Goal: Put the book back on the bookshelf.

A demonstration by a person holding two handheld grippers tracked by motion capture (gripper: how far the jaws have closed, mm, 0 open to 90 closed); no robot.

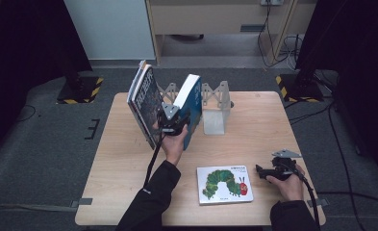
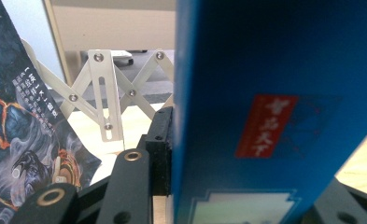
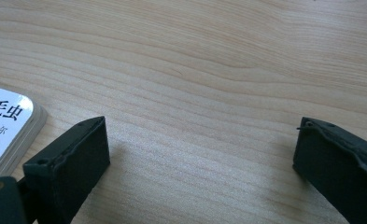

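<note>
From up top, the left gripper point(image 1: 173, 120) is clamping the blue book point(image 1: 191, 106), a thick glossy hardback standing upright on the pale wood table point(image 1: 254, 120), just beside the white metal scissor-lattice bookend rack point(image 1: 215, 103). A dark-covered book point(image 1: 145, 103) is leaning tilted off to its left. The left forearm is reaching forward in a black sleeve, wrist upright. The right gripper point(image 1: 263, 172) is lying low by the flat caterpillar picture book point(image 1: 224, 184). In the left gripper view, the blue book point(image 2: 265, 112) is sitting squeezed between the matte black jaws, lattice rack point(image 2: 106, 93) behind. In the right gripper view, the jaws are standing wide apart over bare wood grain point(image 3: 209, 70), holding nothing, with the picture book's rounded corner point(image 3: 8, 121) just beside one jaw.
</note>
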